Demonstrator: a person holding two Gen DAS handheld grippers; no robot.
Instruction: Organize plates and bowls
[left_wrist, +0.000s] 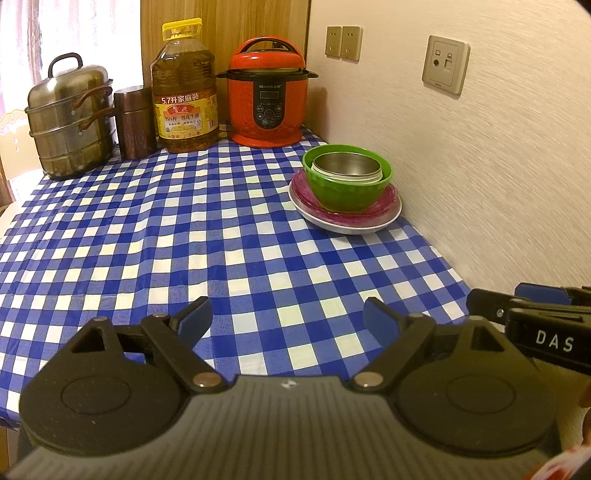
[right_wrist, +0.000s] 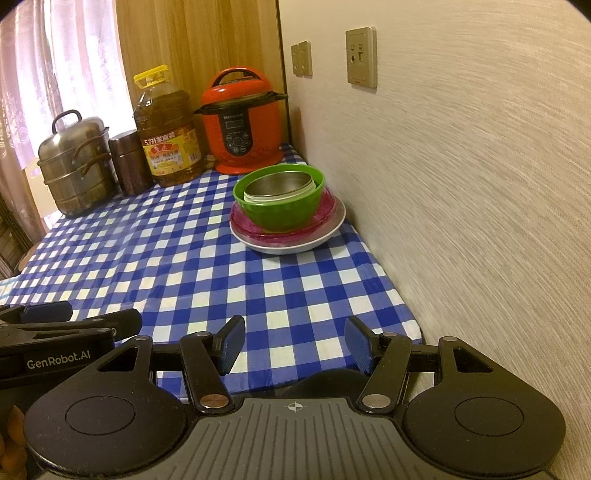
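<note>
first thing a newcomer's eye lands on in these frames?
Probably the dish stack by the right wall: a steel bowl nested in a green bowl on a pink plate over a white plate. Next, the red pressure cooker in the far corner beside the big oil bottle, all on the blue checked tablecloth.

1. The left gripper (left_wrist: 286, 317) has a grey ribbed body with a small white mark in the middle.
2. Two round black discs sit at its sides, each with a triangular opening above.
3. Black link arms are joined by silver round screws and carry blue pads (left_wrist: 378, 321).
4. The right gripper (right_wrist: 293, 343) is built the same, with a white crosshair mark on its grey body.
5. In the left wrist view its black side shows white letters "DAS".
6. In the right wrist view the left gripper's side reads "GenRobot.AI".
</note>
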